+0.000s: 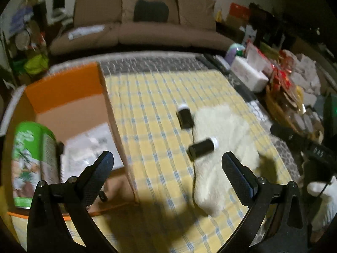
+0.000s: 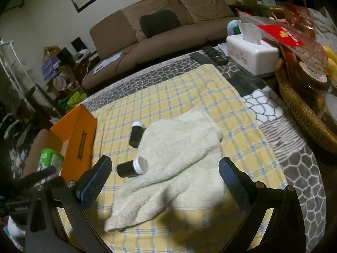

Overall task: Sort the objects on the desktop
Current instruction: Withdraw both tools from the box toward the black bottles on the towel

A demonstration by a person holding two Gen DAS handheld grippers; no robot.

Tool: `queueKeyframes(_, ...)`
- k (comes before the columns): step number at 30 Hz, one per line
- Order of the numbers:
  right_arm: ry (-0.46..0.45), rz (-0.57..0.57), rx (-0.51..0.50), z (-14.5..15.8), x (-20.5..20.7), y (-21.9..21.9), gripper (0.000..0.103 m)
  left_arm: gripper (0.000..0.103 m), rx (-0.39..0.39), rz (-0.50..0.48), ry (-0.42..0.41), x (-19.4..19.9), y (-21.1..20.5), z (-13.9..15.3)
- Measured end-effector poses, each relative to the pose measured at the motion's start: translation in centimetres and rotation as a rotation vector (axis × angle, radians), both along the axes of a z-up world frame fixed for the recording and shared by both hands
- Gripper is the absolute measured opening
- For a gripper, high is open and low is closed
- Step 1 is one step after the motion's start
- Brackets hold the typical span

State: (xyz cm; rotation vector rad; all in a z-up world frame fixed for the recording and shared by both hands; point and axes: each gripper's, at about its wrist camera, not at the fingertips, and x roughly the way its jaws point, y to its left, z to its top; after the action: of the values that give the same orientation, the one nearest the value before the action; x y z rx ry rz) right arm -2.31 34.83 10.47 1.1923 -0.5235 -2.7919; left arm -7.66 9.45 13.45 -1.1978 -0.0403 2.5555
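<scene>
Two black bottles with white caps lie on the yellow checked cloth: a near one (image 1: 202, 148) (image 2: 132, 167) and a far one (image 1: 185, 116) (image 2: 136, 133). A cream towel (image 1: 223, 147) (image 2: 179, 164) lies beside them. An open orange cardboard box (image 1: 69, 88) (image 2: 78, 137) stands at the left and holds a green can (image 1: 31, 164) (image 2: 49, 158). My left gripper (image 1: 167, 164) is open and empty, above the cloth just short of the near bottle. My right gripper (image 2: 165, 168) is open and empty above the towel.
A white tissue box (image 2: 251, 51) (image 1: 249, 73), remote controls (image 2: 212, 55) and a wicker basket (image 2: 303, 109) of snacks crowd the table's right side. A brown sofa (image 1: 137, 27) stands behind the table.
</scene>
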Motion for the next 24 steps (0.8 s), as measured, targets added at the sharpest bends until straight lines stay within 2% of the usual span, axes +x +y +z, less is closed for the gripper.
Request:
queueKeyframes(2, -0.002, 0.001, -0.004, -0.2, 0.0, 0.2, 0.103, 0.103, 0.025, -0.013, 0.032, 0.3, 0.5, 1.2)
queueKeyframes(4, -0.002, 0.004, -0.009, -0.2, 0.1, 0.2, 0.103, 0.103, 0.083, -0.060, 0.021, 0.4, 1.3, 1.8)
queueKeyframes(6, -0.002, 0.010, -0.015, -0.1, 0.1, 0.2, 0.103, 0.103, 0.139, -0.126, -0.050, -0.2, 2.4, 1.3)
queueKeyframes(8, 0.002, 0.011, -0.022, -0.1, 0.2, 0.1, 0.103, 0.103, 0.158, -0.161, -0.115, -1.0, 3.3, 0.2)
queueKeyframes(11, 0.006, 0.009, -0.040, -0.1, 0.2, 0.1, 0.103, 0.103, 0.115, -0.153, -0.179, -1.8, 3.9, -1.9)
queueKeyframes(15, -0.002, 0.015, -0.036, -0.3, 0.0, 0.0, 0.103, 0.103, 0.094, -0.097, -0.238, -2.3, 2.5, -3.8)
queueKeyframes(16, -0.004, 0.016, -0.035, -0.3, -0.1, 0.0, 0.103, 0.099, 0.098, -0.088, -0.248, -2.4, 1.9, -4.2)
queueKeyframes(24, -0.012, 0.030, -0.026, -0.5, -0.4, -0.7, 0.103, 0.096, 0.035, -0.088, -0.209, -0.4, 0.2, -4.2)
